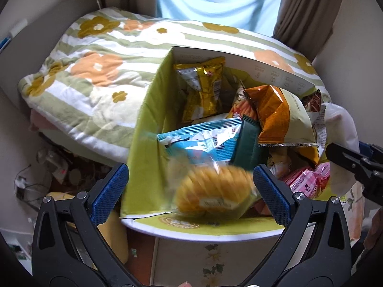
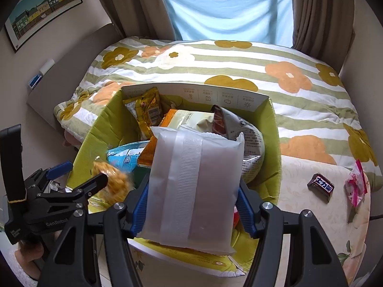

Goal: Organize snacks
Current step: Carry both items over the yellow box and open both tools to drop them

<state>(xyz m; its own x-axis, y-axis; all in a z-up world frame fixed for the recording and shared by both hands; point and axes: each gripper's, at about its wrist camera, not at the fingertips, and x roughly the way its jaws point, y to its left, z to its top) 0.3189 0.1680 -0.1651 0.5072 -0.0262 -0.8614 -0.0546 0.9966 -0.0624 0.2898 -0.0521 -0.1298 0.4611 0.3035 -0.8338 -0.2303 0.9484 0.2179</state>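
A floral quilt point(image 2: 239, 67) in green and white stripes covers the bed beneath a window hung with a pale blue curtain point(image 2: 227, 7) and brown drapes, and against its near edge stands an open cardboard box point(image 1: 146, 129) with a lime-green lining, already crowded with snacks. Over the box's near rim, the right gripper point(image 2: 194, 205) is clenched on a frosted white packet point(image 2: 191, 186), its blue pads pressing both long sides and the packet's ribbed seam facing the camera. The left gripper point(image 1: 191, 191) hangs above the same rim with its jaws spread wide and touching nothing; between them, blurred, a clear-wrapped yellow pastry point(image 1: 213, 191) sits free of both pads, low over the box's near left corner. Inside the box an orange and cream bag point(image 1: 280, 117) lies toward the right wall, a gold packet point(image 1: 203, 86) leans at the far left corner, a light blue packet point(image 1: 203, 141) lies across the middle beside a dark green one point(image 1: 246, 143), and pink wrappers point(image 1: 308, 181) show at the near right. To the right of the box, on a cream floral-patterned surface point(image 2: 299, 201), a small dark chocolate bar point(image 2: 320, 186) rests near a crumpled pink wrapper point(image 2: 355, 184), both well apart from the box. A framed picture point(image 2: 43, 9) of coloured houses hangs on the wall at left.
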